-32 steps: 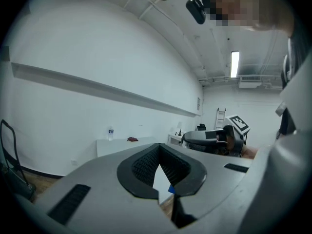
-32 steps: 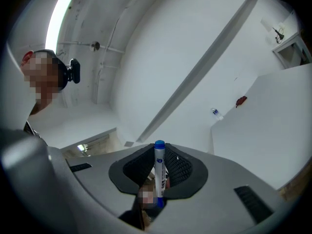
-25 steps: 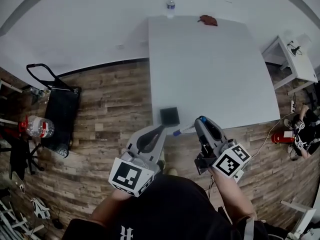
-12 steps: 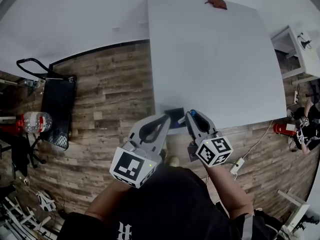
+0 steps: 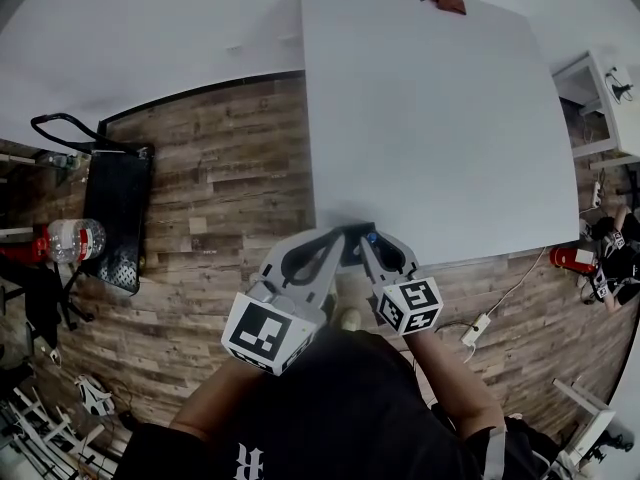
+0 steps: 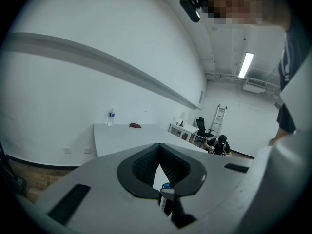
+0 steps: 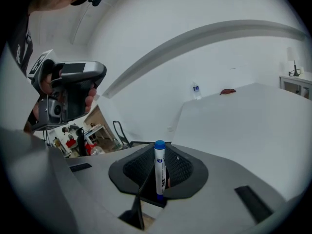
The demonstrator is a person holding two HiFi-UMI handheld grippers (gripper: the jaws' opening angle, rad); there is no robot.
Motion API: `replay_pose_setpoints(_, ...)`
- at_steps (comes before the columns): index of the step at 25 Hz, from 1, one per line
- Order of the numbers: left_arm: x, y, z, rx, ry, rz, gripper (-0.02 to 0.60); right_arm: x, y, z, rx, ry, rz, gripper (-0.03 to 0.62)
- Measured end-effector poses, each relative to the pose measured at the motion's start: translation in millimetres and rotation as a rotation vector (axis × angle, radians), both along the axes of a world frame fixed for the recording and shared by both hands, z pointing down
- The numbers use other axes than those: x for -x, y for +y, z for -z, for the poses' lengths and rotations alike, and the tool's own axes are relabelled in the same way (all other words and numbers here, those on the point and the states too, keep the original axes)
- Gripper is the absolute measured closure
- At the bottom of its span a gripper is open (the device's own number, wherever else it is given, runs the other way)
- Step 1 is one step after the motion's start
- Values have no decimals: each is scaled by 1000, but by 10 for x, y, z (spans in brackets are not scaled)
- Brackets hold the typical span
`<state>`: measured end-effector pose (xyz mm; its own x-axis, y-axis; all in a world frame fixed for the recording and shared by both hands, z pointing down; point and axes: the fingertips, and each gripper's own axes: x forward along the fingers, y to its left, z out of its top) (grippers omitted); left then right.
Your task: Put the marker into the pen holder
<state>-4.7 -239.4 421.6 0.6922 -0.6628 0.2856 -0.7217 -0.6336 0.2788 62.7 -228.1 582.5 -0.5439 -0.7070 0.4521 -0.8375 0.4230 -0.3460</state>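
As right tool [image 7: 158, 184] grips marker [image 7: 159, 162], white table [image 5: 430, 118], floor [image 5: 230, 178]

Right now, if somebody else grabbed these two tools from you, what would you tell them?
Right gripper: shut on the marker, held upright, blue cap up.
Left gripper: jaws together, empty, tips beside the pen holder.
Pen holder: at the near edge of the table, right under the marker.
Done: marker picked up and brought over the holder.
To do: lower it in, open the jaws, back away. Whether its lower end is already inside, I can't tell.
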Motion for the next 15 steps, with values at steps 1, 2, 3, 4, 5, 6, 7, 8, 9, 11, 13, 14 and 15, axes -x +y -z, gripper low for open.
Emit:
replay_pose_setpoints(1,11,-1,-14,6,-2,0,575,13,6,-28,8,1,4,522)
replay_pose_setpoints(2,23,-1,-27,11,-3,1,575,30,14,-56,17,0,11,522)
replay_pose_setpoints(3,32,-5,-37,13,-3,3,575,50,26,-87,28,-1,21,522)
replay_pose_setpoints(4,39,-11,-42,13,-1,5,575,70,40,-121,40,0,33,522)
replay_pose_setpoints(5,43,-18,-48,13,0,7,575,88,54,-154,51,5,44,522)
replay_pose_setpoints(6,43,-21,-55,16,1,7,575,99,66,-180,58,14,54,520)
replay_pose_setpoints(7,39,-20,-61,19,0,5,575,105,76,-195,62,25,61,506)
replay_pose_setpoints(8,30,-15,-63,21,0,2,575,104,82,-198,62,36,65,490)
replay_pose_setpoints(9,17,-13,-59,21,1,-4,575,97,81,-188,57,45,66,484)
replay_pose_setpoints(11,-10,-23,-45,13,6,-14,575,70,61,-135,41,53,58,484)
replay_pose_setpoints(13,-30,-41,-38,10,10,-19,575,47,26,-50,17,54,50,484)
replay_pose_setpoints(14,-41,-45,-38,10,11,-21,575,36,11,-5,6,55,48,484)
replay_pose_setpoints(15,-55,-49,-39,11,12,-24,575,26,-2,38,-5,54,47,484)
